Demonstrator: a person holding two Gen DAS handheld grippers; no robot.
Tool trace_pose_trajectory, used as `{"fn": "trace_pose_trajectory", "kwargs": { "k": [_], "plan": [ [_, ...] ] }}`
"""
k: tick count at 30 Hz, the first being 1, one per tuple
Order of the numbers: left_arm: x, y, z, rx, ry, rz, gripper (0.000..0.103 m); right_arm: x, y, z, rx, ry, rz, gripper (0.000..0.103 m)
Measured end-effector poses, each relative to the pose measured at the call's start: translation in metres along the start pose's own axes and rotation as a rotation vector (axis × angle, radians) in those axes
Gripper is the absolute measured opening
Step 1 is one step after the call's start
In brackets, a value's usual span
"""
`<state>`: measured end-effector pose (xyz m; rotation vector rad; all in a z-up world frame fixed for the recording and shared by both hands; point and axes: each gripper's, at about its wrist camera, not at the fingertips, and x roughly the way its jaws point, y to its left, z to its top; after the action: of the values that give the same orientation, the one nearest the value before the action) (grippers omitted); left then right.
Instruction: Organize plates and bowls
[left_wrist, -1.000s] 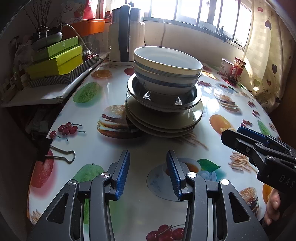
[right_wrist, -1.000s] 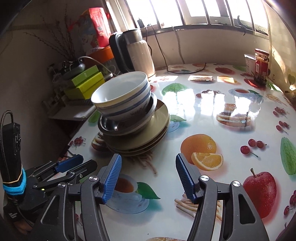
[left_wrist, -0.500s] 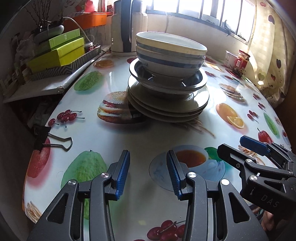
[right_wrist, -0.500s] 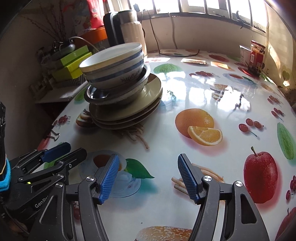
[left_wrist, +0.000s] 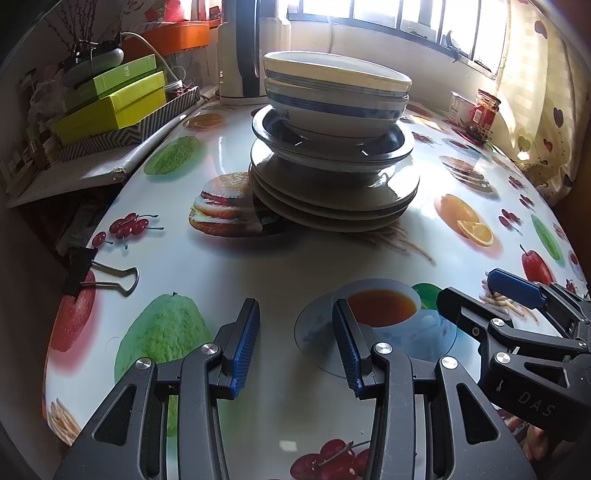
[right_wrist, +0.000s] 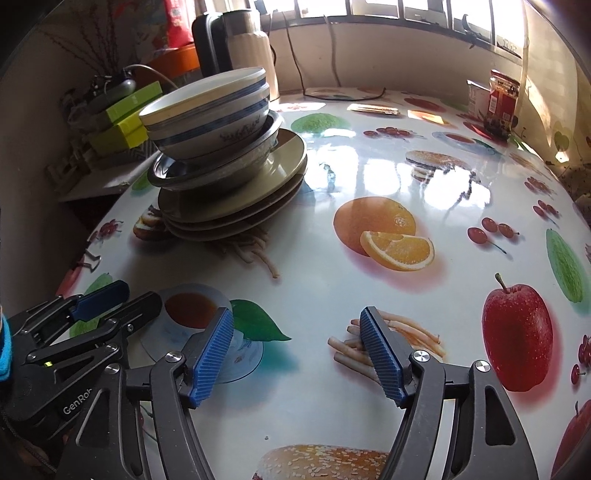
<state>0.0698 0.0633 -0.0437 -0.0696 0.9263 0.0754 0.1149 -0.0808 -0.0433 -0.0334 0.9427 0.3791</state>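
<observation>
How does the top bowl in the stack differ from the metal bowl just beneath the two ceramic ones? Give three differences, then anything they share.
1. The top bowl is cream ceramic with blue bands; the metal bowl is dark, shiny steel.
2. The top bowl is taller and deeper; the metal bowl is wider and shallower.
3. The top bowl nests in another banded bowl; the metal bowl sits directly on the plates.

Shared: both are round, upright and in one stack.

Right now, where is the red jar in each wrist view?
Left wrist: red jar upper right, by the curtain.
Right wrist: upper right, on the table's far edge.
Shared landmark: the stack of bowls, left of the jar in both.
</observation>
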Motion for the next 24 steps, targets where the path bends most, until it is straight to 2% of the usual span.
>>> {"fn": "trace_pose_trajectory", "kwargs": {
  "k": [12, 24],
  "plan": [
    [0.0005, -0.0031, -0.0009, 0.004, -0.006, 0.017, 0.045, 0.0015, 0.0035, -0.003, -0.022, -0.006, -0.037, 0.081],
    [0.0014, -0.0035, -0.0006, 0.006, -0.008, 0.021, 0.047, 0.0018, 0.0046, -0.0051, -0.028, -0.008, -0.08, 0.083]
  ]
}}
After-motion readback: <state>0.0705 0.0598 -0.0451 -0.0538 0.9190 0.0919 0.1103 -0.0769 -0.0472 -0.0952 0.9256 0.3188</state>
